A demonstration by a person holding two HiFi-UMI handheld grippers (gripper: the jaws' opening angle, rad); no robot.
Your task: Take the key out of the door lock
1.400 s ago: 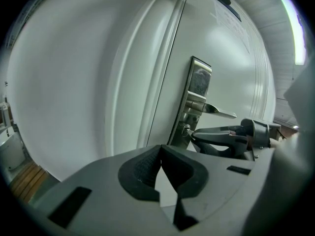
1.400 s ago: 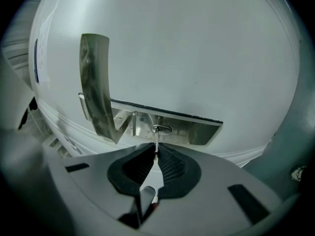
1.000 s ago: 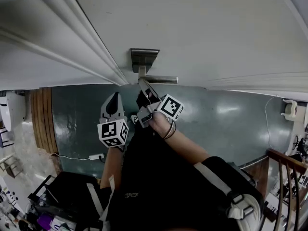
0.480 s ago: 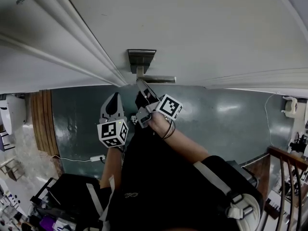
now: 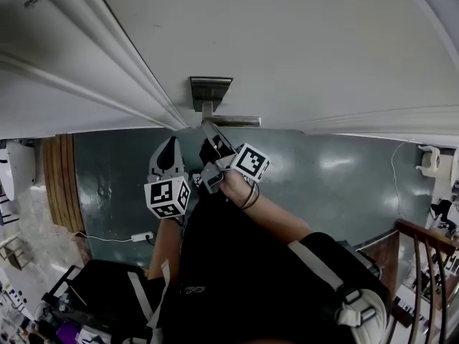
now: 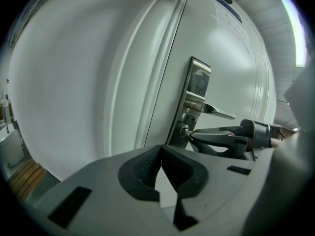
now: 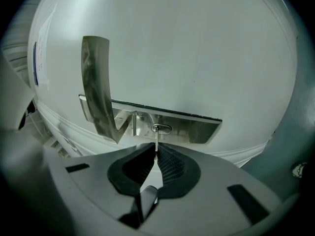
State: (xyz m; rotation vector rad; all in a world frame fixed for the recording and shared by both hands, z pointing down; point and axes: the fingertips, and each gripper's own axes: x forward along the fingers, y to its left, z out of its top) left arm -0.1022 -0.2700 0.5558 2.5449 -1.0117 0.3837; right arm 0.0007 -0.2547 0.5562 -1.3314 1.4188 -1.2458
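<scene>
key (image 7: 156, 139) sits in the door lock (image 7: 161, 128) on the steel plate (image 7: 197, 128) beside the lever handle (image 7: 98, 92). right gripper (image 7: 156, 152) is clenched on it. left gripper (image 6: 161, 152) is clenched on nothing, apart from the door (image 6: 74, 82).

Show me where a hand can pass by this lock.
Free: the bare door face above the lever handle, beside the lock plate. Crowded: under the handle, where the right gripper clamps the key in the lock.

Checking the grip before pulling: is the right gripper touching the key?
Touching. Right gripper view shows the right gripper with jaws shut on the key in the lock.
</scene>
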